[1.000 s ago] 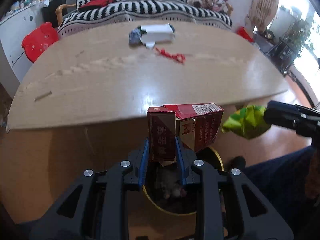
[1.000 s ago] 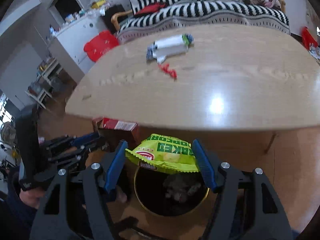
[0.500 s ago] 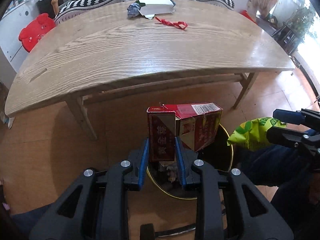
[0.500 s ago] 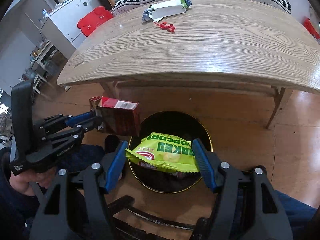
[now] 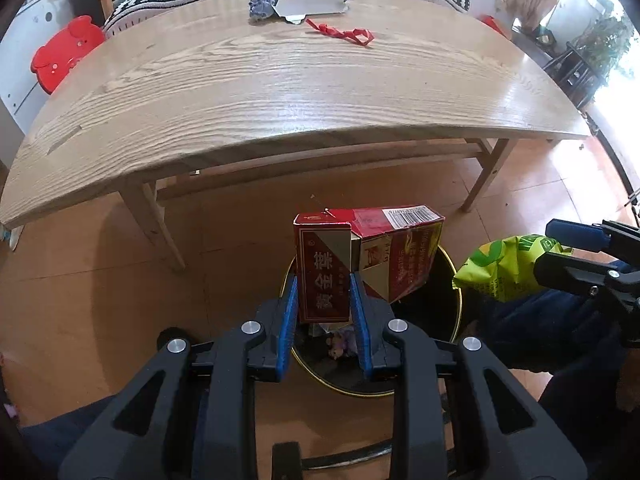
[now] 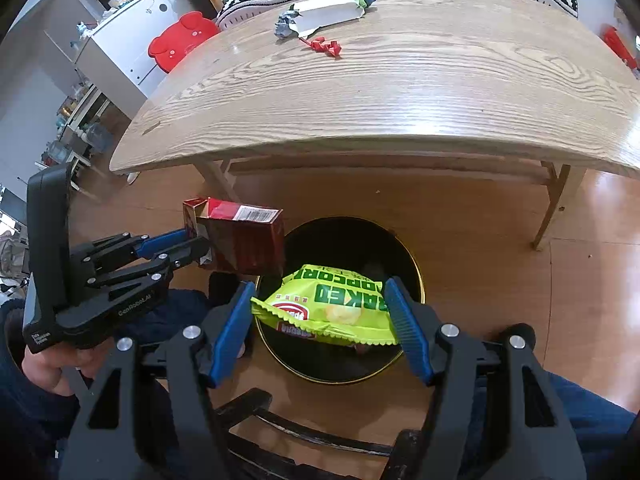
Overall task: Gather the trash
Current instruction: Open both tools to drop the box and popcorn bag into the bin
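Floor bin [image 6: 416, 280] below left gripper [image 5: 324, 300] clamping carton [image 5: 360, 256], right gripper [image 6: 320, 312] clamping popcorn bag [image 6: 332, 304].

Left hand-held gripper [image 5: 325, 300] is clamped on a red cigarette box [image 5: 360, 260], black bin [image 5: 400, 368] right under it, green snack bag [image 5: 496, 268] off to its right.

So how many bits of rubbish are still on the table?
3, all at the table's far edge: a crumpled blue wrapper, a white torn-open package touching it, and a red ribbon scrap just in front. Smaller bits may be hidden behind the package.
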`<state>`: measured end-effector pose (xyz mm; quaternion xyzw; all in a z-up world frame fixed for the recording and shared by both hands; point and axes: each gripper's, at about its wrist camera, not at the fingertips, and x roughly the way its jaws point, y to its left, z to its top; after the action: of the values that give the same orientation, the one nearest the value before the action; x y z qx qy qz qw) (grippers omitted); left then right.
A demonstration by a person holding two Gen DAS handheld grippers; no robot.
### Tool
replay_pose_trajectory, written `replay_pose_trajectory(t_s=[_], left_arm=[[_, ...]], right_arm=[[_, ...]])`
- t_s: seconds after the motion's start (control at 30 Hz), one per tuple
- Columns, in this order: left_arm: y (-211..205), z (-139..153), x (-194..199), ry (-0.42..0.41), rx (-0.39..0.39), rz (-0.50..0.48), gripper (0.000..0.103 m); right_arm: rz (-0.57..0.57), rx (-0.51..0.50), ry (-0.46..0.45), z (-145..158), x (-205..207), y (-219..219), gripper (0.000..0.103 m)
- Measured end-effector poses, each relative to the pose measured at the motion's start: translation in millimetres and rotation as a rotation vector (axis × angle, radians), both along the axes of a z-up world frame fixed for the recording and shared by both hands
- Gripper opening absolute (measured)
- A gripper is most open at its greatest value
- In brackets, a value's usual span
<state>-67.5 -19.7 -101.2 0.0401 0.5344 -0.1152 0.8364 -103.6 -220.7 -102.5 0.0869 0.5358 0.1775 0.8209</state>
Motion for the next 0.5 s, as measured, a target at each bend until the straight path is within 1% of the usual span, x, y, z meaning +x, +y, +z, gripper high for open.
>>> replay_pose_trajectory(t_s=[0.17, 0.33, 0.37, 0.4, 0.43, 0.47, 0.5], left_arm=[[-1.6, -3.5, 3.1, 0.021, -0.012, 0.007, 0.025], [-6.1, -3.8, 4.7, 0.008, 0.016, 0.007, 0.025], [-6.8, -3.3, 4.7, 0.005, 0.018, 0.006, 0.027], [-8.0, -3.4, 5.1, 0.005, 0.020, 0.003, 0.034], [-8.1, -3.3, 4.9, 0.006, 0.020, 0.002, 0.042], [-8.8, -3.0, 4.3, 0.004, 0.019, 0.004, 0.060], [-9.1, -2.2, 3.7, -0.002, 0.017, 0.006, 0.064]], right_arm=[[0.005, 0.010, 0.005, -0.4, 0.9, 0.7, 0.066], [0.000, 0.017, 0.006, 1.1, 0.3, 1.7, 0.067], [-0.004, 0.032, 0.012, 0.6, 0.9, 0.0, 0.068], [-0.008, 0.048, 0.019, 0.5, 1.2, -0.9, 0.075], [-0.016, 0.066, 0.023, 1.0, 1.6, -2.8, 0.079], [-0.021, 0.069, 0.020, 1.6, 1.9, -4.3, 0.082], [-0.024, 0.068, 0.016, 2.4, 2.5, -4.5, 0.082]])
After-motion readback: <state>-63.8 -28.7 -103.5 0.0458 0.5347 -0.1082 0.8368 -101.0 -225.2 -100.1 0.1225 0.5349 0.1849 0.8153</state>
